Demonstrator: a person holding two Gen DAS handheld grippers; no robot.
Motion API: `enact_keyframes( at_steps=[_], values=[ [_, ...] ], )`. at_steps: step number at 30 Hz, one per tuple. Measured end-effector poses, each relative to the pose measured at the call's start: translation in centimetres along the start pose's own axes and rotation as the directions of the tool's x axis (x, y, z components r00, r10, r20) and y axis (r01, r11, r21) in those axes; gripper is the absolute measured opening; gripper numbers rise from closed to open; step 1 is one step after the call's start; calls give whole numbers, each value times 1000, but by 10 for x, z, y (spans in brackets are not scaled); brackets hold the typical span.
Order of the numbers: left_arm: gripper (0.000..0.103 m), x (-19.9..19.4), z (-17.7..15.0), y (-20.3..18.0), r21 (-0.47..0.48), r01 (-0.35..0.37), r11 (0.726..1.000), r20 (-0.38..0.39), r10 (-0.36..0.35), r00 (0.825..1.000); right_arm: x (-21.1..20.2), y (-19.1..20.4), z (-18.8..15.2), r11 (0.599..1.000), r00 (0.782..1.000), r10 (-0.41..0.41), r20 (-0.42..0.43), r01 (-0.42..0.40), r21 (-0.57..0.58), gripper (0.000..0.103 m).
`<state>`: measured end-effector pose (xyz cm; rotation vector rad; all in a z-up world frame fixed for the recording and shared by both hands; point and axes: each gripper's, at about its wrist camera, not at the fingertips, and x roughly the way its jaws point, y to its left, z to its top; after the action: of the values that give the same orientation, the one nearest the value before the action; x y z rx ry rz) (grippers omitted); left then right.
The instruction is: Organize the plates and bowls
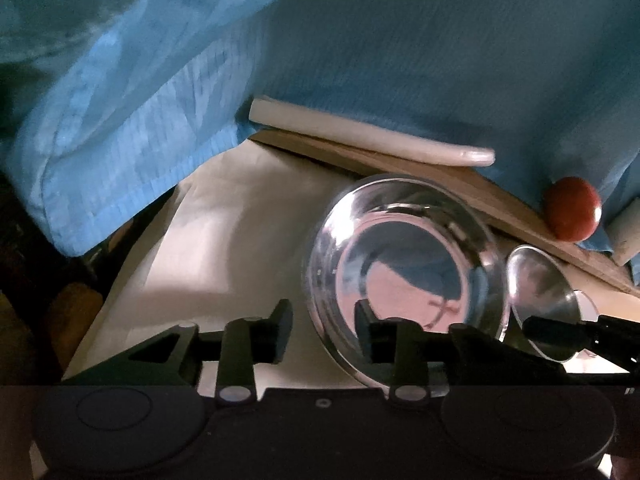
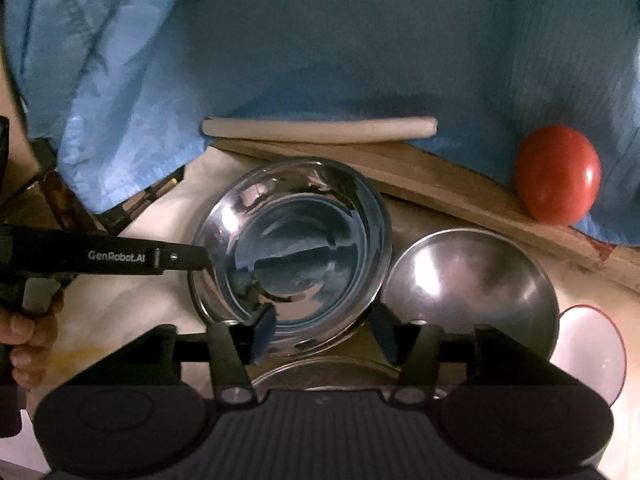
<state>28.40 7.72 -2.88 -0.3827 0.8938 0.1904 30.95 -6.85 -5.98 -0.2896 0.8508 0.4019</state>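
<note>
A shiny steel bowl sits on the pale cloth. My left gripper is open, its jaws straddling the bowl's near-left rim; in the right wrist view its finger reaches the bowl's left rim. A second steel bowl lies just right of the first. My right gripper is open above the gap between the two bowls, with a steel plate rim under it. The right gripper's finger shows at the second bowl in the left wrist view.
A red tomato rests on a wooden board at the back right. A white roll lies behind the board. A white red-rimmed dish sits at the right. Blue cloth hangs behind.
</note>
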Motion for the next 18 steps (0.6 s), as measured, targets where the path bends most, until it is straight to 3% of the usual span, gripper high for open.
enact_keyframes(
  at_steps=[3,9,18],
  values=[
    [53,-8,-6,-1,-1,6,1000,13,-6,1000,-10,0,-4,1000,1000,-3,23,3,9,69],
    [74,-24,-18,-3,-13,20,1000,30,-20,999,-36,-9,-18,999,998,-17,66,13,52,87],
    [90,-34,-41,-13,-6,69,998,-16,-70,997,-61,-30,-46,988,998,-53,42,46,150,97]
  ],
)
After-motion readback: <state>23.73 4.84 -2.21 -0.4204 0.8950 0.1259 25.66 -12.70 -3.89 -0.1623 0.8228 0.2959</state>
